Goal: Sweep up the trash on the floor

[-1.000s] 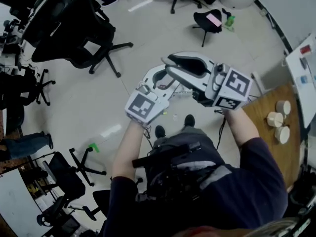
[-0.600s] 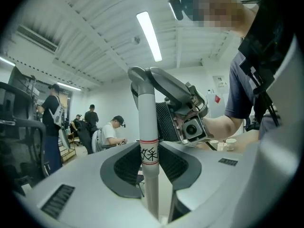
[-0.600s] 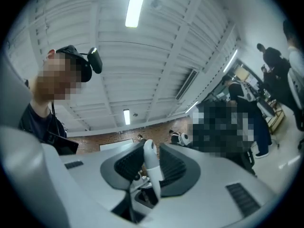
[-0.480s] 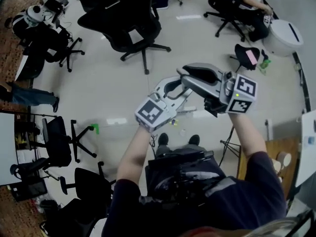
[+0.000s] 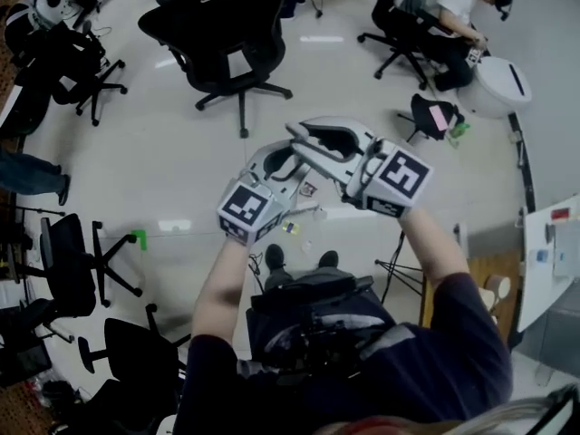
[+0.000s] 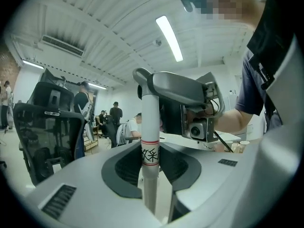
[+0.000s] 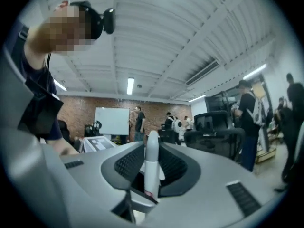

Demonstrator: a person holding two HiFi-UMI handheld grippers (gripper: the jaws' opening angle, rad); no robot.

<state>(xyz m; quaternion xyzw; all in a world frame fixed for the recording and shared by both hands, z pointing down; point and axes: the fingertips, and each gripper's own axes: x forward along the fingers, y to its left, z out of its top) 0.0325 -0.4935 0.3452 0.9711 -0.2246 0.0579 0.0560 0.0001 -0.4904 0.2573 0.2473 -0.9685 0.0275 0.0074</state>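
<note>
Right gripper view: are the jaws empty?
No, a white pole stands clamped between them.

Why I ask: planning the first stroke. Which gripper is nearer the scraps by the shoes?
Probably left. The left gripper, jaws just closing on a white handle, hangs beside the scraps; the right gripper, also holding one, reaches farther out.

You face a big black office chair [image 5: 231,34] on pale glossy floor [image 5: 172,170]; more black chairs [image 5: 77,57] stand left of it, a stool [image 5: 424,114] to its right.
</note>
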